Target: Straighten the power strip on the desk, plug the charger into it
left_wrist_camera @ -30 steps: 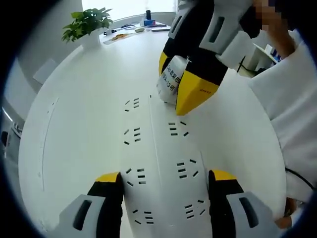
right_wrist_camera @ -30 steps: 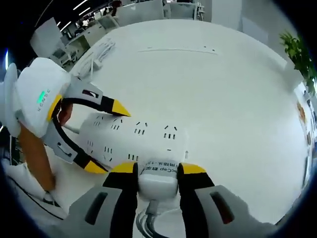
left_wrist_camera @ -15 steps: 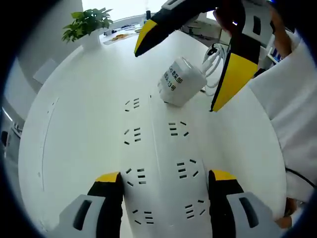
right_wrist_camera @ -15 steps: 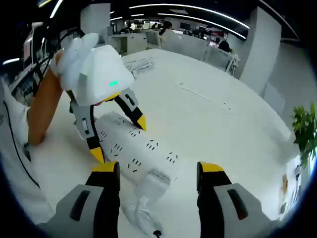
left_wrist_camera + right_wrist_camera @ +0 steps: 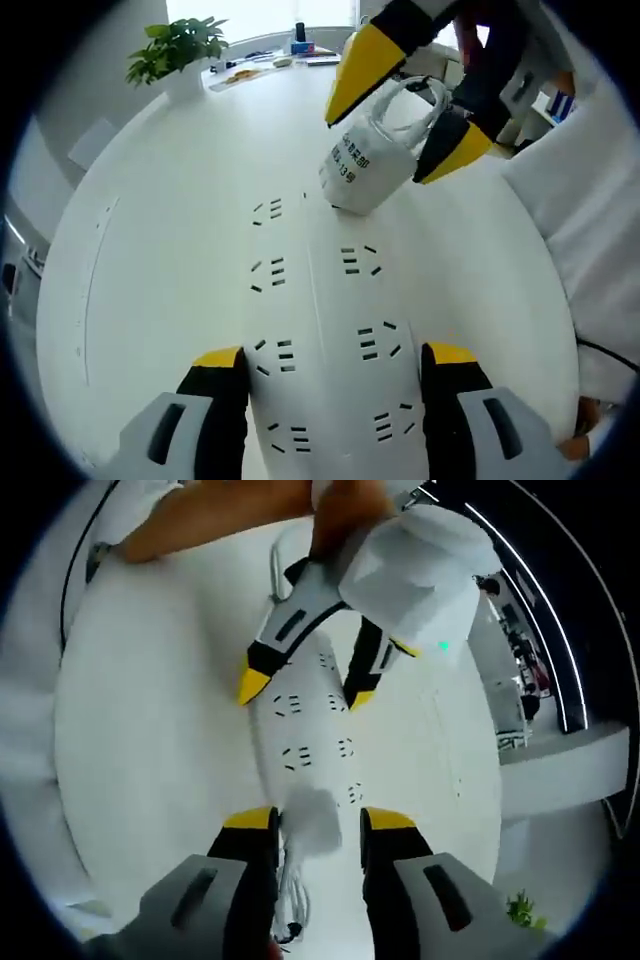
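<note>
A white power strip [image 5: 320,300] lies lengthwise on the white table [image 5: 150,230], its near end between my left gripper's [image 5: 335,355] yellow-tipped jaws, which press its two long sides. A white charger [image 5: 362,170] with a printed label stands plugged into the strip's far end. My right gripper [image 5: 395,125] comes in from above with a jaw on each side of the charger. In the right gripper view the charger [image 5: 312,820] sits blurred between my right gripper's [image 5: 318,820] narrowly set jaws. Beyond it the left gripper [image 5: 305,690] straddles the strip [image 5: 310,740].
A potted plant [image 5: 178,45] and small items [image 5: 300,42] stand at the table's far edge. The charger's white cable [image 5: 290,895] trails off beside the strip. A person's white sleeve [image 5: 590,230] covers the right side.
My right gripper, wide open and lifted off half a second ago, has rolled and come back down with its jaws closed in around the charger. The left gripper and the strip have not moved.
</note>
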Demonstrator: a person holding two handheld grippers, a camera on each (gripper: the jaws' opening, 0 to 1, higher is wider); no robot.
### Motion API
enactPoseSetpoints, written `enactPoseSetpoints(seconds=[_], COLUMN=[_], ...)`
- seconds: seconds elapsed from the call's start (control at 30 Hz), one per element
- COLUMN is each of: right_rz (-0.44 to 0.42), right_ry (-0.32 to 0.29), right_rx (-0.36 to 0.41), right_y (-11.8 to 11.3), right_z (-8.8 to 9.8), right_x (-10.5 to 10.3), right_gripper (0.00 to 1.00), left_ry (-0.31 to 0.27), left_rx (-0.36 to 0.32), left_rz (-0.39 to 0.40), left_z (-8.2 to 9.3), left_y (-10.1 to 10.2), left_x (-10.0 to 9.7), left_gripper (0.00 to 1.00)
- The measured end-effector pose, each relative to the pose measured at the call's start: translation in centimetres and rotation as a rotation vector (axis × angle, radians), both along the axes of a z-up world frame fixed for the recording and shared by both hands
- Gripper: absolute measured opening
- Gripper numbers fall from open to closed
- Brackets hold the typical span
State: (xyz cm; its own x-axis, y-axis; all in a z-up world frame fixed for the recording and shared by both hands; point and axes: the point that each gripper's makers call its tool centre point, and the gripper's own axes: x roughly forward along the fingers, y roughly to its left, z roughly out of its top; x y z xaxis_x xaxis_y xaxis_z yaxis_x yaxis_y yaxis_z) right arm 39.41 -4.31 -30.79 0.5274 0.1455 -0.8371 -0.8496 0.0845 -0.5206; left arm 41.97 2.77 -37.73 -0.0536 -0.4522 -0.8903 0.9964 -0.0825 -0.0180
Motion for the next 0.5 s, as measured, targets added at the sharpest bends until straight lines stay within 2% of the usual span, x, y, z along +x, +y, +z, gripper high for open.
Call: enactPoseSetpoints(seconds=[0.1, 0.17, 0.27, 0.43, 0.5], right_rz=[0.058, 0.071, 0.023, 0.034, 0.004], right_ry=[0.009, 0.047, 0.081, 0.105, 0.109], right_rx=[-0.05, -0.063, -0.062, -0.095, -0.057], right_y=[0.2, 0.22, -0.14, -0.13, 0.05], right_z=[-0.16, -0.43, -0.54, -0.75, -0.73], right_x=[0.05, -0.2, 0.04, -0.06, 0.03], right_gripper=[0.31, 0.25, 0.24, 0.24, 0.24], left_ry=[0.0, 0.0, 0.001, 0.001, 0.001], left_rx=[-0.001, -0.001, -0.002, -0.001, -0.001], left_rz=[-0.001, -0.001, -0.002, -0.003, -0.003], left_z=[0.0, 0.01, 0.01, -0.01, -0.01], left_y=[0.03, 0.06, 0.07, 0.09, 0.08], left_x=[0.0, -0.03, -0.04, 0.0, 0.0], left_gripper=[0.71, 0.71, 0.71, 0.71, 0.71])
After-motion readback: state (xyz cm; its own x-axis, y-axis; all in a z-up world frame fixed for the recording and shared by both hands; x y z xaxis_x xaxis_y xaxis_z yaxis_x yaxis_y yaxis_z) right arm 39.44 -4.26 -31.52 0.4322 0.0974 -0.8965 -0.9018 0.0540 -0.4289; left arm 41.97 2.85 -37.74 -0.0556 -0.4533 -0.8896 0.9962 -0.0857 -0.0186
